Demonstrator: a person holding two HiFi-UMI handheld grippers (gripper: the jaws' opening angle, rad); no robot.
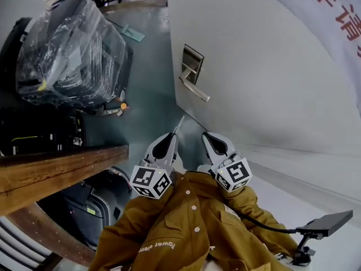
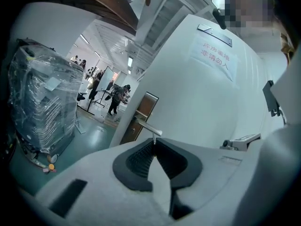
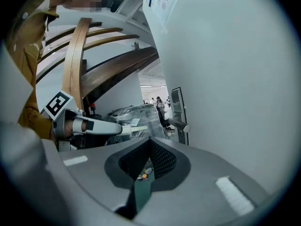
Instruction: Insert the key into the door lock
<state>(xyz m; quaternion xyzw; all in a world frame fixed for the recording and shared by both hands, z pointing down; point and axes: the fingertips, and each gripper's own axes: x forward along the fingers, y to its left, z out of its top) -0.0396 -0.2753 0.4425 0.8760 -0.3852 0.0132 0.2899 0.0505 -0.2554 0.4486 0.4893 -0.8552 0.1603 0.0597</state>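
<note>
Gripping a thin silver metal key (image 1: 180, 123) by its head, my left hand-held gripper (image 1: 174, 133) has its jaws closed on it. The blade projects past the pads toward the white door (image 1: 265, 78).

Stage reached, as I judge it: key in hand and aimed, insertion not yet done. The key tip is well apart from the square metal lock plate (image 1: 192, 59) and from the silver lever handle (image 1: 196, 88) just below it. No keyhole can be made out in any view. Remaining steps are to close the gap, find the slot, line the blade up with it and push it in.

My right hand-held gripper (image 1: 207, 135), just beside the left one, has its jaws together at the tips with nothing between them. Only the green floor (image 1: 152, 95) shows through the gap behind the pads.

Writing, from the left:
- The stack of dark equipment wrapped in clear plastic film (image 1: 67, 44) bears a pale label too small to read.
- My mustard-brown jacket (image 1: 186, 230) has small white lettering near the hem that begins "Power"; the second word is unclear.
- The two marker cubes (image 1: 150, 181) carry black-and-white square patterns, no words.
- The white paper notice (image 2: 214, 58) on the door shows two lines of red Chinese characters, which I read with some doubt as 库房重地 / 非请勿入.
</note>
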